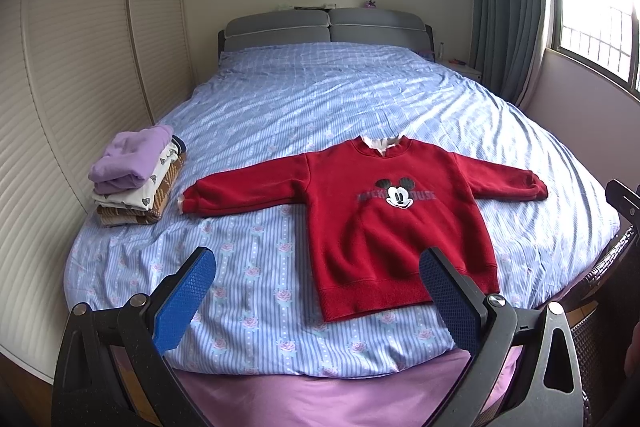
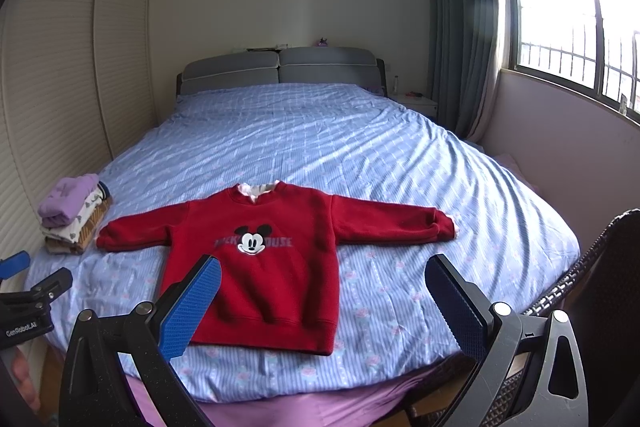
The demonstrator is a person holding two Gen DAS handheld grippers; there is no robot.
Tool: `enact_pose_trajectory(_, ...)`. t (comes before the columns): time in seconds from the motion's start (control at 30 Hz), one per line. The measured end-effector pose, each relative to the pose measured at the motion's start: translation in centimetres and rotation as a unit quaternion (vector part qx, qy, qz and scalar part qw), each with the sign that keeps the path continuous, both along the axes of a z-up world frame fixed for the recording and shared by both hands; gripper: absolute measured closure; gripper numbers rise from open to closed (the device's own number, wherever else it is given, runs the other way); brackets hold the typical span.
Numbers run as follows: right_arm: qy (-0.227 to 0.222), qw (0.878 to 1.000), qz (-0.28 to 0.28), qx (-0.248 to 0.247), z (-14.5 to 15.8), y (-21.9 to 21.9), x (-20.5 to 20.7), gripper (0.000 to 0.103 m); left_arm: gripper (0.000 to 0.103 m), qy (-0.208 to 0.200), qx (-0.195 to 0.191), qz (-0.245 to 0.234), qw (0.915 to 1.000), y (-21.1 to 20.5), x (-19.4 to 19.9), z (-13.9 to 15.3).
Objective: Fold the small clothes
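Red sweater [image 1: 384,211] lies flat, front up, on the bed [image 1: 320,95], near the foot end, both sleeves stretched out sideways and a cartoon mouse face on the chest. A white collar shows at its neck. Off its left sleeve, well up by the bed's edge, I see a stack [image 1: 136,179] of folded clothes with a purple piece on top. My left tool [image 1: 316,263] hangs above the foot of the bed, blue pads spread wide, holding nothing. My right tool [image 2: 322,269] is likewise spread and empty, short of the sweater's hem.
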State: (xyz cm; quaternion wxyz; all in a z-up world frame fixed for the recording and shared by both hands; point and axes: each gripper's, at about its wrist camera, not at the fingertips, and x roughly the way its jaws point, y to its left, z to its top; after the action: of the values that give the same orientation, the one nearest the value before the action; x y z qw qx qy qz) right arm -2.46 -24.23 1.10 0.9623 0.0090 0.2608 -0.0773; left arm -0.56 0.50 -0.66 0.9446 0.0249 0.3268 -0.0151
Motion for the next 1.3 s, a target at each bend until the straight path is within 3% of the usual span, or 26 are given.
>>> enact_pose_trajectory(0.87,0.003,1.000,-0.004,0.007,-0.6,-0.6,0.3,0.001,0.000,0.002,-0.001,0.000,1.0000,0.0,0.1,-0.2)
enact_pose_trajectory(1.3,0.012,1.000,-0.011,0.013,-1.8,-1.7,2.0,0.001,0.000,0.014,0.001,0.001,0.9999,-1.0,2.5,-1.2)
